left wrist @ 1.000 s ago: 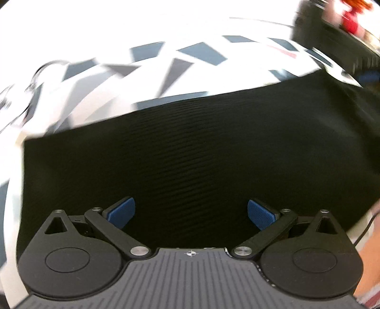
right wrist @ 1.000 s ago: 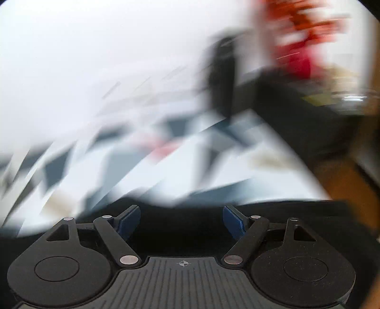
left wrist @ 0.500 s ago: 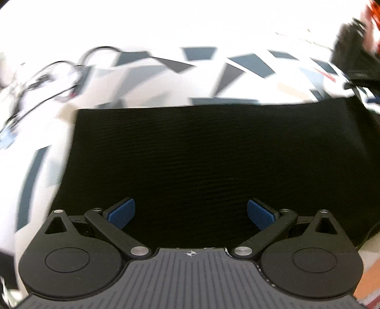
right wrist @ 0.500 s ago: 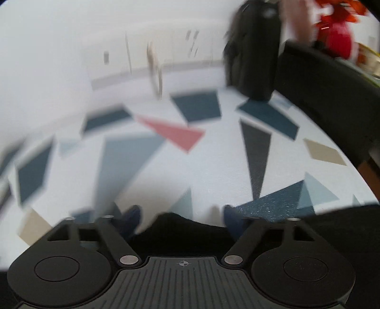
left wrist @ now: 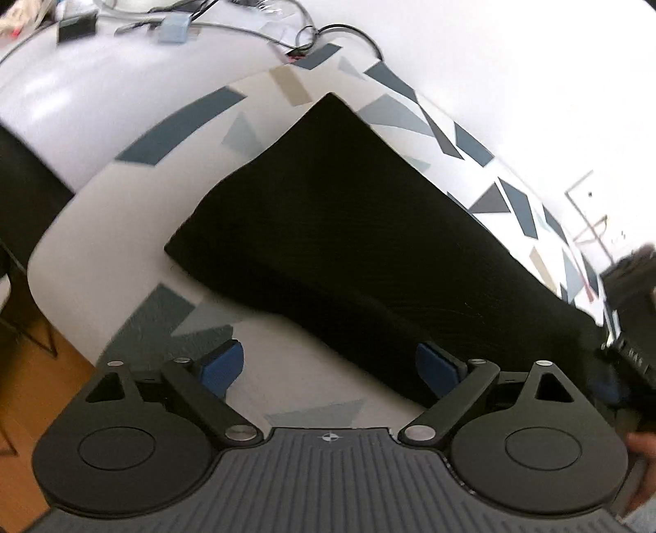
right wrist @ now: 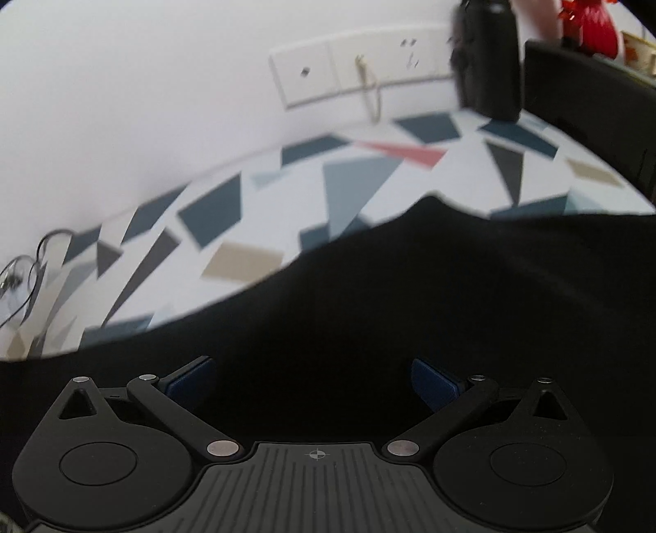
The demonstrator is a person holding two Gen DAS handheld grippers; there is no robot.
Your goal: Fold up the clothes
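On a desk (left wrist: 102,229) patterned with grey, blue and tan triangles, a black garment (left wrist: 348,246) is seen laid out flat in a long folded panel, its surface finely ribbed. The left hand-held gripper (left wrist: 330,365) is held low at the cloth's near edge, blue pads spread wide, nothing pinched; its right pad sits over the fabric, its left over bare desk. The right hand-held gripper (right wrist: 311,383) is poised above the garment (right wrist: 410,295), likewise spread apart and empty, though contact with the dark cloth cannot be judged. Cables (left wrist: 246,28) are visible beyond the desk's far corner.
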